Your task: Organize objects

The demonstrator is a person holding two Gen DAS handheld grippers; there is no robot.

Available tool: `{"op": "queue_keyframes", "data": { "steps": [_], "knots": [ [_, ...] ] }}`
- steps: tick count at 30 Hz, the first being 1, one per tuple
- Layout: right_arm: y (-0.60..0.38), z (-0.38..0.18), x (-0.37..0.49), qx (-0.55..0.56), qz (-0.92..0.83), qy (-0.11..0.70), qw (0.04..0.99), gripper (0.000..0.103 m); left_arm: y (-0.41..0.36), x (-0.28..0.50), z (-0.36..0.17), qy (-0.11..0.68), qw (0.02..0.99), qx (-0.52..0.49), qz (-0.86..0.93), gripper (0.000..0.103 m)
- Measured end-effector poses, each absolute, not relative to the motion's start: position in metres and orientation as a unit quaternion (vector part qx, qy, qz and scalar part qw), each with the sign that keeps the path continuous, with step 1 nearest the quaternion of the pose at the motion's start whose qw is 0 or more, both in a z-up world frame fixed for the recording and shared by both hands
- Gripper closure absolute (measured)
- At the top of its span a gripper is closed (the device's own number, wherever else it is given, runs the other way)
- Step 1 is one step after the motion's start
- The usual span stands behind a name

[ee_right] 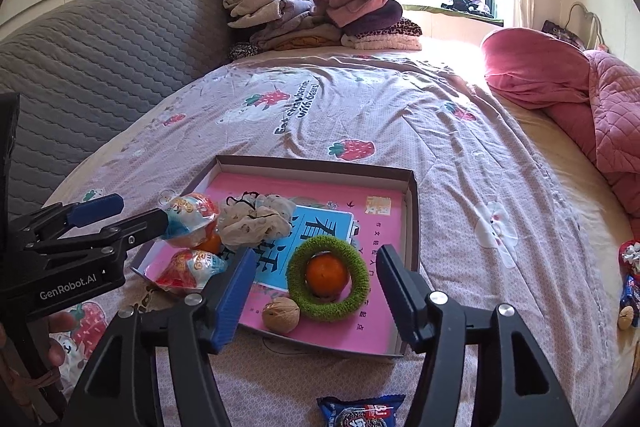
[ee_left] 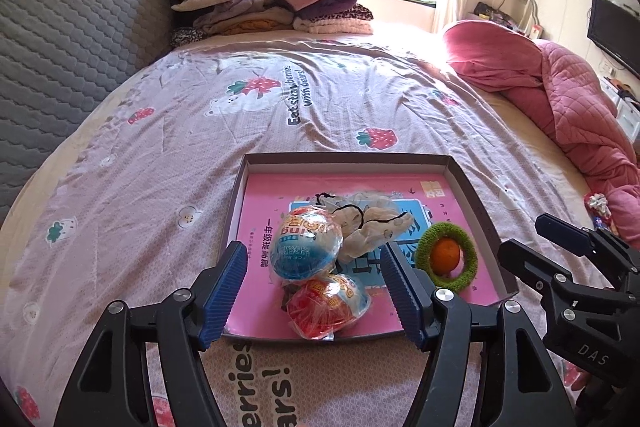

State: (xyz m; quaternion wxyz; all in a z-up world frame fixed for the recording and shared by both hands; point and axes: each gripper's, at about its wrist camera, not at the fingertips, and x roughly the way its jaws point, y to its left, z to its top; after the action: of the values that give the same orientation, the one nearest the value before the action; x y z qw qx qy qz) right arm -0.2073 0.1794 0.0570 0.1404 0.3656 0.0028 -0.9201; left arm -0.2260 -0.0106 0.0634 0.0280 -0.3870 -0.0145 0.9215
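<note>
Hovering released, left gripper [ee_left: 314,291] above wrapped eggs [ee_left: 308,247], right gripper [ee_right: 316,291] above orange [ee_right: 326,274]

In my shallow box [ee_right: 412,195]: two wrapped egg toys [ee_right: 192,213] left, pale scrunchie [ee_right: 256,221], orange [ee_right: 326,275] inside green ring [ee_right: 352,301], walnut [ee_right: 282,315] near.

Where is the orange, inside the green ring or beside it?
Inside. The orange sits in the hole of the green ring, which lies flat in the box.

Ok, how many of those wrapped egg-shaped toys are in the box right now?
2. The blue-bottomed egg lies at the box's left side, against the cloth scrunchie; the red-bottomed egg lies just in front of it at the near edge. Nothing suggests another is hidden.
</note>
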Motion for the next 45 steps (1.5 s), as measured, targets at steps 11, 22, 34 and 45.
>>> {"op": "queue_keyframes", "data": {
  "steps": [11, 22, 34, 45],
  "knots": [
    [0.176, 0.079, -0.175, 0.340, -0.929, 0.007, 0.144, 0.039, -0.008, -0.188, 0.079, -0.007, 0.028, -0.373, 0.927, 0.032],
    [0.181, 0.086, -0.136, 0.326, -0.935, 0.004, 0.142, 0.039, -0.009, -0.148, 0.088, -0.007, 0.031, -0.358, 0.933, 0.032],
    [0.183, 0.074, -0.105, 0.334, -0.932, 0.009, 0.140, 0.038, -0.004, -0.117, 0.071, -0.007, 0.038, -0.368, 0.929, 0.032],
    [0.186, 0.052, -0.089, 0.353, -0.926, 0.003, 0.130, 0.038, -0.009, -0.099, 0.056, -0.012, 0.037, -0.371, 0.928, 0.032]
  ]
}}
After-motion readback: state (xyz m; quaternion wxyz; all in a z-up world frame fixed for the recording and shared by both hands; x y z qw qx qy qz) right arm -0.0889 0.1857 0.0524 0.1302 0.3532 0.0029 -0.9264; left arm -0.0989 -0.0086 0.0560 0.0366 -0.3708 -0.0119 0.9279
